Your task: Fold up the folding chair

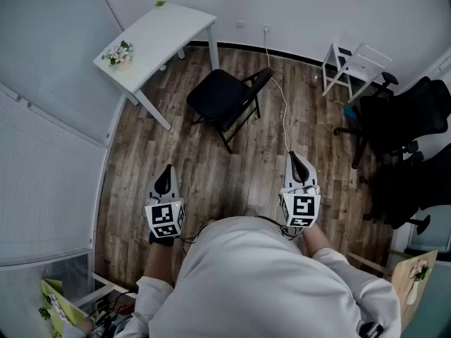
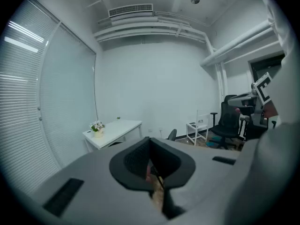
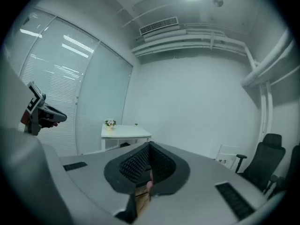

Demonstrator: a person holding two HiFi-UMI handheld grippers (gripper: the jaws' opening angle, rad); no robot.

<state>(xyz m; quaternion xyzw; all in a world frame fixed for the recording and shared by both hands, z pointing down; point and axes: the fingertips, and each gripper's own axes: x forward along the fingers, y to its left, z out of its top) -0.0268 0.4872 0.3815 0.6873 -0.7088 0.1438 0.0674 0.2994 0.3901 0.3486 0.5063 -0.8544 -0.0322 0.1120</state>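
Currently the black metal folding chair point(image 1: 224, 98) stands unfolded on the wood-plank floor point(image 1: 211, 182), at 12 o'clock from the person and well apart from both grippers. Long axis runs 8 to 2 o'clock: seat front at 8, backrest point(image 1: 262, 79) at 2. Left gripper point(image 1: 166, 171) and right gripper point(image 1: 294, 159): jaws pressed together, nothing between them. Head view shows the whole chair; left gripper view shows only the backrest's top point(image 2: 172, 134).

The floor point(image 1: 211, 178) is matt, grainy wood plank. The folding chair point(image 1: 220, 94) looks matt black on thin dark metal legs. My right hand-held gripper point(image 3: 150, 153) has a smooth grey plastic shell and ribbed black pads.
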